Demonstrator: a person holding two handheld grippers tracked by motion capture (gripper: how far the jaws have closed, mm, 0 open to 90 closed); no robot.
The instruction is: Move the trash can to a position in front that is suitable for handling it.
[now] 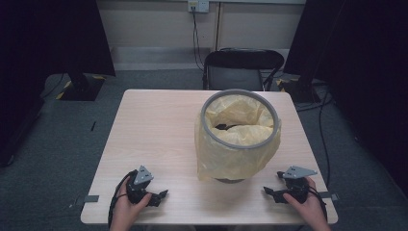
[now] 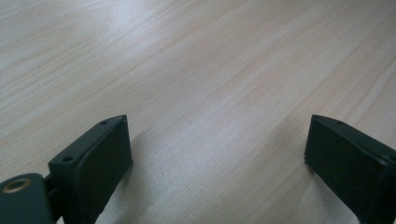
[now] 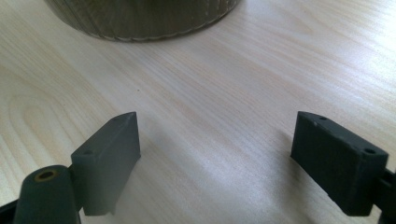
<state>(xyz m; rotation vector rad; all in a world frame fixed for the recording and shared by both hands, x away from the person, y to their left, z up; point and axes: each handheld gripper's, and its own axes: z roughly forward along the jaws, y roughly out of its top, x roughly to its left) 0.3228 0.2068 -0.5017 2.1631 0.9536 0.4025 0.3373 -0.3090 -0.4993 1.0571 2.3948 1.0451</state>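
Note:
A round bin (image 1: 239,139) with a grey rim and a yellow bag liner stands on the pale wood table (image 1: 154,130), right of centre. Something dark lies inside it. My left gripper (image 1: 162,195) rests on the table near the front left, held by a hand, its jaws pointing right. In the left gripper view the left gripper (image 2: 217,149) is open over bare wood. My right gripper (image 1: 267,191) sits at the front right, jaws pointing left toward the bin's foot. In the right gripper view the right gripper (image 3: 215,144) is open, empty, with the bin's ribbed base (image 3: 140,18) ahead.
A black chair (image 1: 240,67) stands behind the table's far edge. Dark stands (image 1: 79,84) and cables (image 1: 322,125) flank the table on the grey floor. A wall socket (image 1: 197,6) with a cable is at the back. Bare tabletop lies left of the bin.

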